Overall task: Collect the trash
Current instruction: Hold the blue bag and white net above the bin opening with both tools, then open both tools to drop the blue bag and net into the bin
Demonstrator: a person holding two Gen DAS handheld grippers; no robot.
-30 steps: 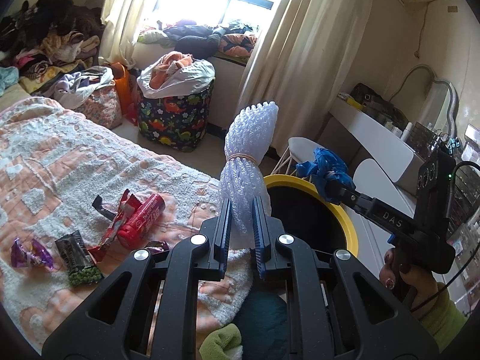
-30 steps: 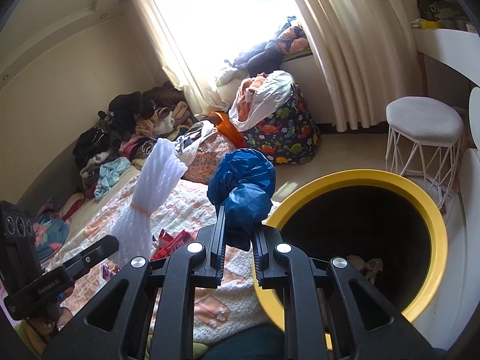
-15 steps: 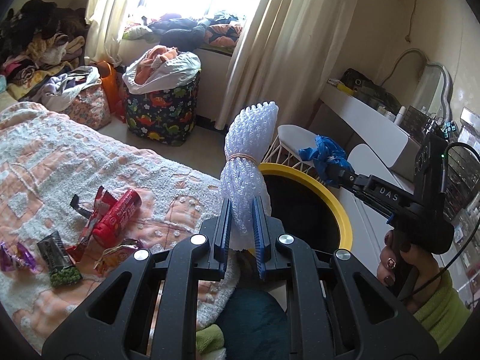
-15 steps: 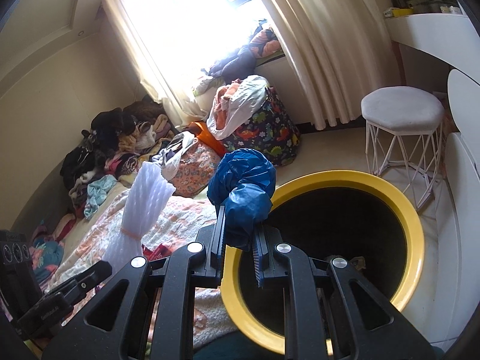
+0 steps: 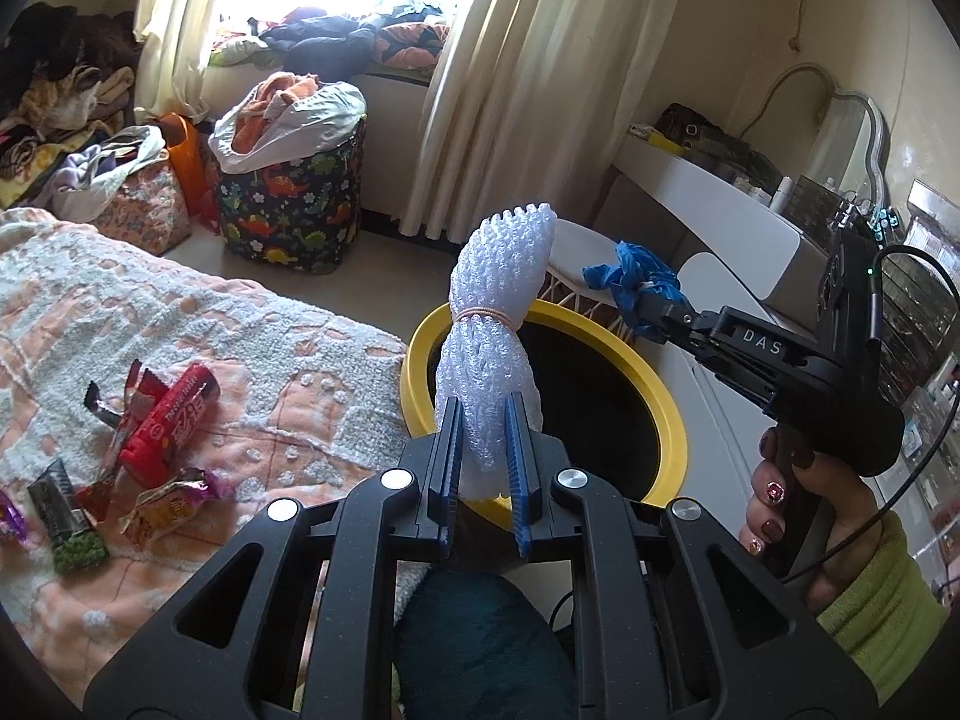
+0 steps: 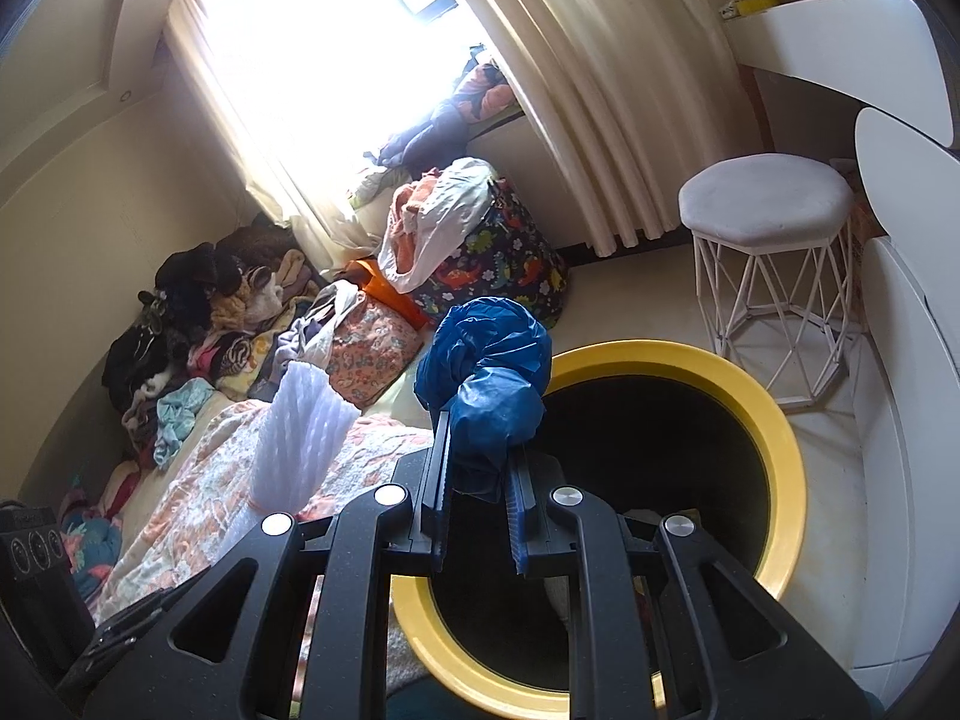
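Left gripper (image 5: 485, 420) was clamped on the white foam-net bundle (image 5: 492, 324), mid-frame over the yellow-rimmed bin (image 5: 666, 402). Right gripper (image 6: 477, 468) was clamped on the blue plastic bag (image 6: 486, 372), frame centre, at the bin's left rim. Snack wrappers (image 5: 162, 426) lay on the bedspread (image 5: 150, 312), lower left.

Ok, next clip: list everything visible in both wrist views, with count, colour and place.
foam net bundle: one, white, banded, in left gripper
plastic bag: one, blue, crumpled, in right gripper
trash bin: one, yellow rim, black inside, beside bed
snack wrappers: several, red, purple, green, on bed blanket
bed blanket: one, peach and white
laundry hamper: one, dinosaur print, overflowing, under window
stool: one, white wire legs, by curtain
clothes pile: many, mixed, along wall
left gripper: shut on foam net bundle
right gripper: shut on plastic bag
right hand: green sleeve
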